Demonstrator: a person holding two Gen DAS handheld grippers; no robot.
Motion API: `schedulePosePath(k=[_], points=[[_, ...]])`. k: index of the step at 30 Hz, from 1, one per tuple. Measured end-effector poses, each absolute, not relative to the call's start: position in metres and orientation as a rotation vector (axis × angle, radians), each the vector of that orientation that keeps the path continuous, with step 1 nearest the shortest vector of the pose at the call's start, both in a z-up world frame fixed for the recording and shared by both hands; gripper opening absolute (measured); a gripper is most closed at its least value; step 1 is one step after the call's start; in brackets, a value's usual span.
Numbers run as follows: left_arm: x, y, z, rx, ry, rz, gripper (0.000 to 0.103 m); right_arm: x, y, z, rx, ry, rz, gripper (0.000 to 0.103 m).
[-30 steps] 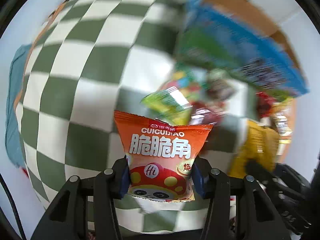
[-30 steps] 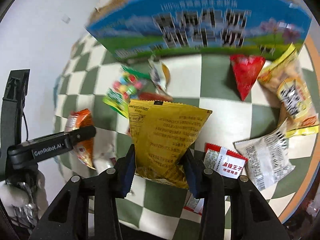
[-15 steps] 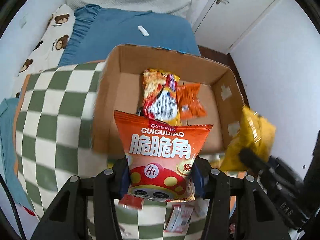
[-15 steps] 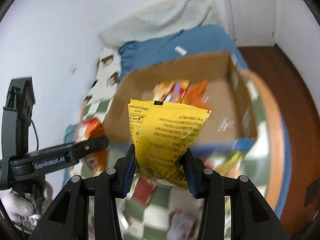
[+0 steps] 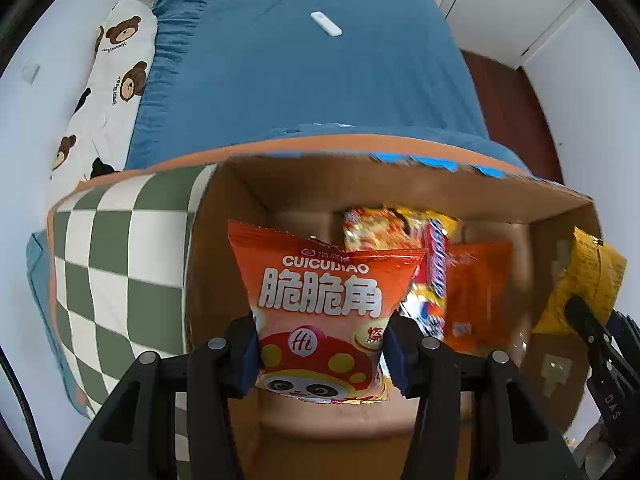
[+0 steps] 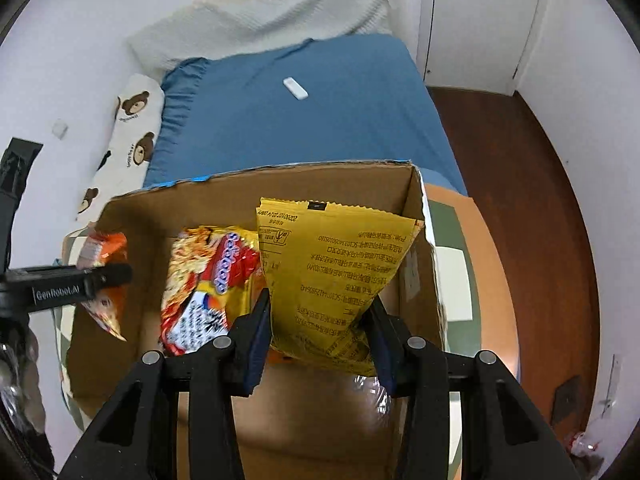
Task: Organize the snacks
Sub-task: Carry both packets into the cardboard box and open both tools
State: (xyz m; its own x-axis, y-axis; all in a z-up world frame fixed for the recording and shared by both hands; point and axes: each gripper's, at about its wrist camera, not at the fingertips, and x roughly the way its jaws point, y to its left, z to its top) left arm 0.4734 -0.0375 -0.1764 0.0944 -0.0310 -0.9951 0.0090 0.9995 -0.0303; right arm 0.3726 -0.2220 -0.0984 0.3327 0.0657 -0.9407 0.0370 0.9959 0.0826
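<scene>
My left gripper is shut on an orange snack bag with a panda print, held over the open cardboard box. My right gripper is shut on a yellow snack bag, held over the right side of the same box. A noodle packet and a small orange packet lie inside the box. The left gripper and its orange bag show at the left of the right wrist view. The yellow bag shows at the right of the left wrist view.
The box stands on a green and white checked cloth with an orange border. Behind it is a bed with a blue sheet, a white remote and a bear-print pillow. Wooden floor is at the right.
Both grippers lifted their bags from over the snack-strewn table and brought them forward over the open box. The box now fills the lower half of both views.
</scene>
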Motion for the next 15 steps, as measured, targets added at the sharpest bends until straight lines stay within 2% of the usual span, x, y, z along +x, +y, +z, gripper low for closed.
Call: schedulePosePath(k=[5,6,7,8,9,10,15], points=[[0.494,-0.034,-0.194,-0.024,1.534,-0.024,0.049,0.386,-0.224,-0.117,0.087,1.285,0.013,0.047],[0.496,-0.034,-0.198,-0.032,1.542,-0.028,0.049,0.386,-0.224,-0.121,0.105,1.303,0.016,0.052],[0.497,-0.034,-0.199,-0.034,1.546,-0.021,0.053,0.389,-0.225,-0.124,0.114,1.318,0.004,0.071],[0.498,-0.033,-0.201,-0.039,1.546,-0.018,0.067,0.388,-0.225,-0.125,0.115,1.320,-0.011,0.081],[0.498,-0.033,-0.203,-0.047,1.543,-0.023,0.077,0.387,-0.226,-0.125,0.114,1.314,-0.013,0.091],[0.496,-0.034,-0.203,-0.046,1.540,-0.022,0.093,0.387,-0.225,-0.126,0.113,1.317,-0.012,0.091],[0.490,-0.037,-0.204,-0.064,1.536,-0.051,0.093,0.387,-0.217,-0.132,0.091,1.351,-0.021,0.093]])
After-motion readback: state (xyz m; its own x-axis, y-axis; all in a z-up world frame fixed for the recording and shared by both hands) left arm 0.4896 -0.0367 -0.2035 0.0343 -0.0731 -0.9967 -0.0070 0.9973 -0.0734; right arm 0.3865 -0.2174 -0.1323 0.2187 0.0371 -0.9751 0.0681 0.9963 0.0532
